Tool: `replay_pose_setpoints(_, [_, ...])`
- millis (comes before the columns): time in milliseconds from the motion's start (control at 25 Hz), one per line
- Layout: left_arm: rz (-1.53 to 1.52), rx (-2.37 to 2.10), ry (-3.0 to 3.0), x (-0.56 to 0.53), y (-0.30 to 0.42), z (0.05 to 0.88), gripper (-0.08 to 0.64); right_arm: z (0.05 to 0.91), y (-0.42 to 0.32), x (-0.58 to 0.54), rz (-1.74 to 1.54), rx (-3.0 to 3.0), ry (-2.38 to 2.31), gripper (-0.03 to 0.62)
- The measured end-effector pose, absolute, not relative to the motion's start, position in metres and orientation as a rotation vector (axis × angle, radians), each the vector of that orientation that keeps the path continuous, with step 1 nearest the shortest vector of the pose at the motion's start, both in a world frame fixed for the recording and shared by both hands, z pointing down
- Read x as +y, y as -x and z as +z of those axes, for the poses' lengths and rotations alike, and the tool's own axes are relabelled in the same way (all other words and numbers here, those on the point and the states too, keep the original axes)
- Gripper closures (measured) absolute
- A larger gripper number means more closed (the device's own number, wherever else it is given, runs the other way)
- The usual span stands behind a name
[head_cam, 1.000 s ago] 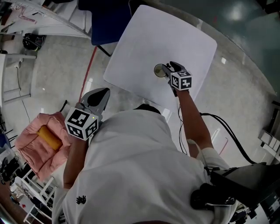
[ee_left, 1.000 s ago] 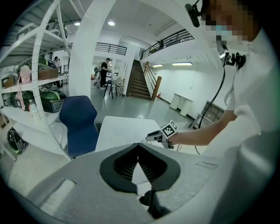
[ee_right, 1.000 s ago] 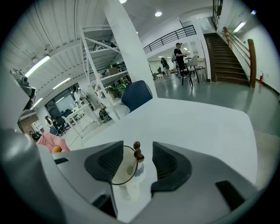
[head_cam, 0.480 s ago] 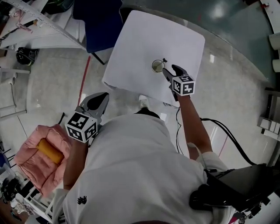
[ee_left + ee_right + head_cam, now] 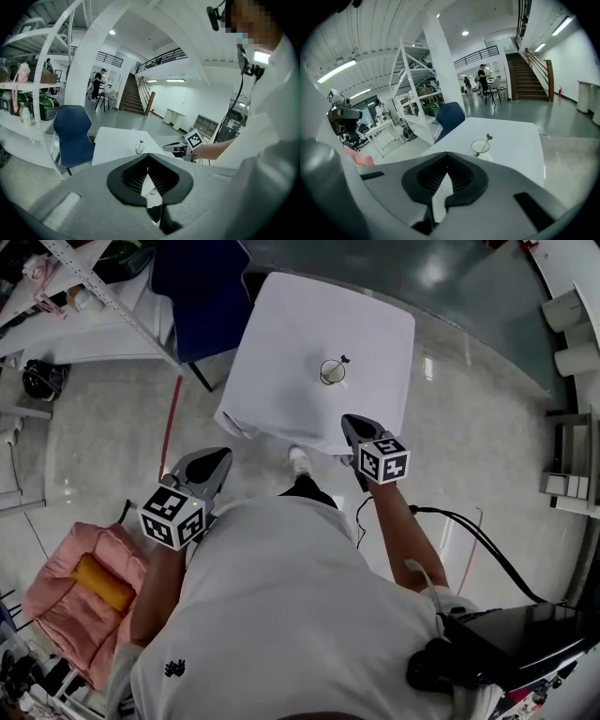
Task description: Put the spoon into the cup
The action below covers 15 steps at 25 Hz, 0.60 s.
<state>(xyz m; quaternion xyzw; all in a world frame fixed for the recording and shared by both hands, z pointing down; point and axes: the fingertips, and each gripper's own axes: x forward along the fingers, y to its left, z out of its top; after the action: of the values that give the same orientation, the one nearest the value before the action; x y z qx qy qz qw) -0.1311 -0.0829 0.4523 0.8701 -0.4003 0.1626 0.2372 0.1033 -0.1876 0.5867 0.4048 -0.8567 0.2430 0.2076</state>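
Now that the right gripper (image 5: 447, 172) has just closed its jaws, tips meeting with nothing between them, the release is over. The spoon (image 5: 488, 138) stands in the cup (image 5: 480, 147) on the white worktop (image 5: 281, 324), its top end leaning out over the rim. A second ago this gripper was right at the cup; it has since drawn back past the worktop's near edge, well apart from it. The left gripper (image 5: 148, 172) also has its jaws together and empty, off to the side above the floor (image 5: 112, 427). I judge the task done.

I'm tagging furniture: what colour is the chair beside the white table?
Dark blue; the chair shows best in the left gripper view.
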Motion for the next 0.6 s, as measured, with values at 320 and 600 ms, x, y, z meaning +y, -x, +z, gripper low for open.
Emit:
replay_pose_setpoints(320, [0.436,-1.031,-2.404,-0.020,0.157,0.461,0.550,0.551,-0.036,-0.089,0.642,-2.475,-0.978,0.583])
replay_pose_setpoints(600, [0.426,-0.955,-2.413,0.019,0.160,0.477,0.549,0.528,-0.008,-0.029,0.623,-2.512,-0.965,0.583])
